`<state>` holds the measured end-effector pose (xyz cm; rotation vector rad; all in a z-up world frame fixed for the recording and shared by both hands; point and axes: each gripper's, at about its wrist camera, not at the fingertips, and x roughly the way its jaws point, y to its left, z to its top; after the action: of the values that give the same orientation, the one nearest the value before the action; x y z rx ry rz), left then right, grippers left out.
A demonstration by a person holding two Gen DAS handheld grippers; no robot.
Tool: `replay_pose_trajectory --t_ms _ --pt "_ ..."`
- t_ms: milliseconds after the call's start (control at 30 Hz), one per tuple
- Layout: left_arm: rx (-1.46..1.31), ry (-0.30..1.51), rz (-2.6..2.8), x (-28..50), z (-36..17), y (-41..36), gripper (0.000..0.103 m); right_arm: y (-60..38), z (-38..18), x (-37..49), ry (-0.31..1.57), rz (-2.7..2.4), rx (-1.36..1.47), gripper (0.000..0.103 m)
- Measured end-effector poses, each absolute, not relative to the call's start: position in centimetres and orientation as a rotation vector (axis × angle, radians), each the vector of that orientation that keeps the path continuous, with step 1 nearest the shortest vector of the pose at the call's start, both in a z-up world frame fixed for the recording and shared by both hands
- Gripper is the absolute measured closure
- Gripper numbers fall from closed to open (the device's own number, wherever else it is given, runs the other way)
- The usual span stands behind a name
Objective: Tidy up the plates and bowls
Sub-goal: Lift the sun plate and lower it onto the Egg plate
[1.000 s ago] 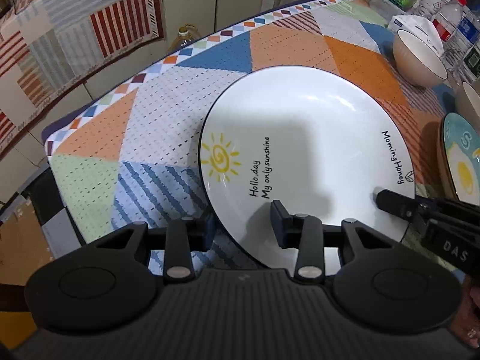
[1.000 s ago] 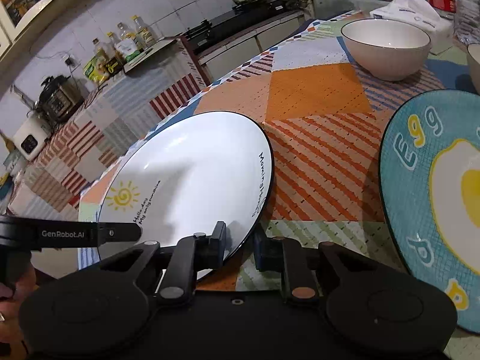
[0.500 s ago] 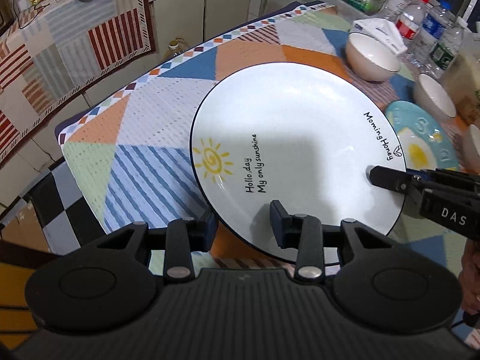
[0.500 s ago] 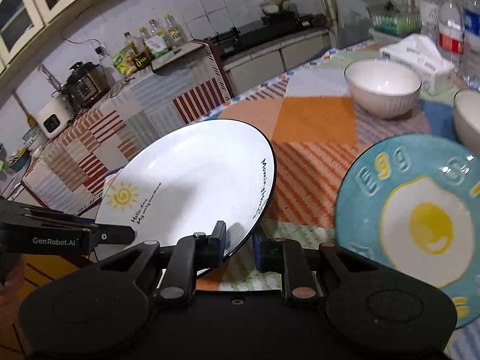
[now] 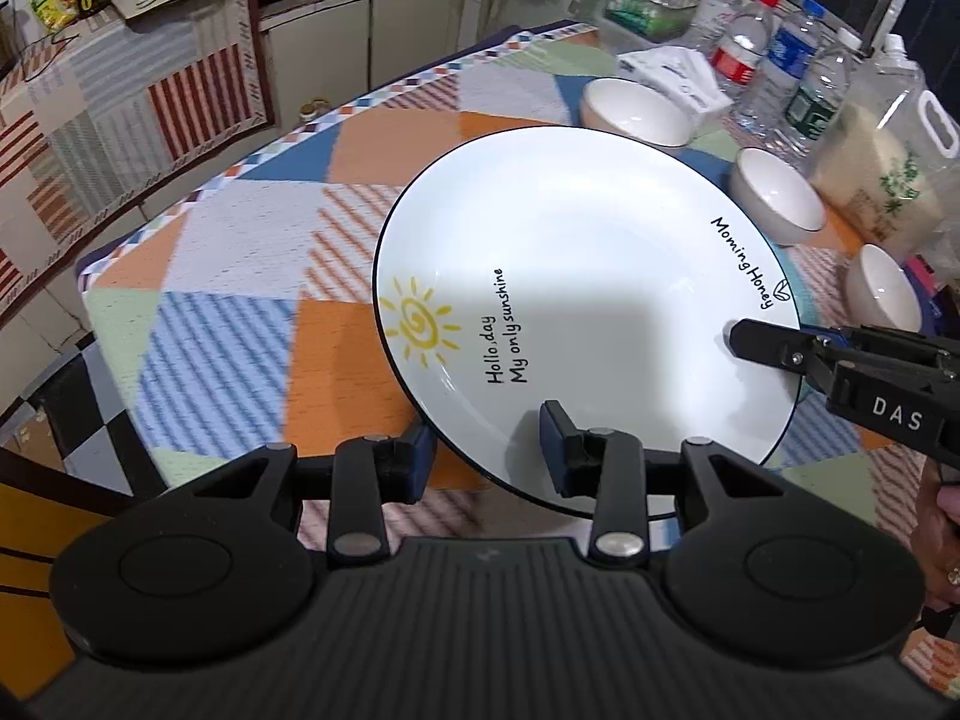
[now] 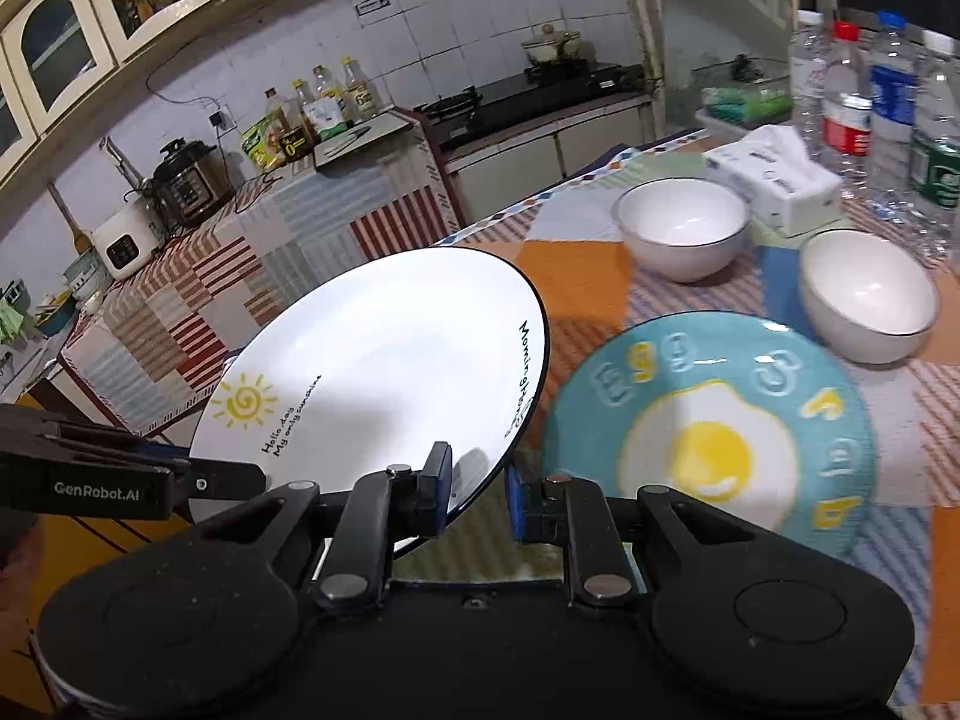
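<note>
Both claws pinch the white plate (image 5: 588, 276) above the desk (image 5: 240, 276): left claw (image 5: 480, 450) at its 6 o'clock rim, right claw (image 6: 477, 489) at 3. Blue egg plate (image 6: 708, 426) lies beside; three bowls (image 5: 636, 111) and bottles (image 5: 798, 72) crowd 1 o'clock.

white plate (image 5: 588, 300) hides most of the blue egg plate (image 6: 708, 432); bottle labels (image 5: 780, 54) unreadable.

A smooth, glossy glazed finish is shown by the white plate (image 5: 600, 276), and the same glaze is seen on the blue egg plate (image 6: 708, 420) and the white bowls (image 6: 684, 234). The table is covered by a woven patchwork tablecloth (image 5: 240, 312) with a matt, textured surface. The left gripper (image 5: 486, 450) is formed of matt black plastic with small bright metal pins, and clear shiny plastic is seen in the water bottles (image 6: 846, 108).
</note>
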<state>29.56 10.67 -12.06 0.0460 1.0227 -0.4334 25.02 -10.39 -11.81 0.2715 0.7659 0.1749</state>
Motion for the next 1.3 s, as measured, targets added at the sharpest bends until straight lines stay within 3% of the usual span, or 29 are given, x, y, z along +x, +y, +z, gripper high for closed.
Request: replay_pose_trajectory --t_ms 700,1300 --pt "0.022 1.114 -0.526 31.5 -15.9 0.2 0.068 -20.6 -14.8 23.8 0.81 0.047 0.261 0.08" --pt "0.055 1.186 -0.515 32.7 -15.8 -2.8 0.068 -22.4 -15.3 25.2 0.868 -0.012 0.201 0.08"
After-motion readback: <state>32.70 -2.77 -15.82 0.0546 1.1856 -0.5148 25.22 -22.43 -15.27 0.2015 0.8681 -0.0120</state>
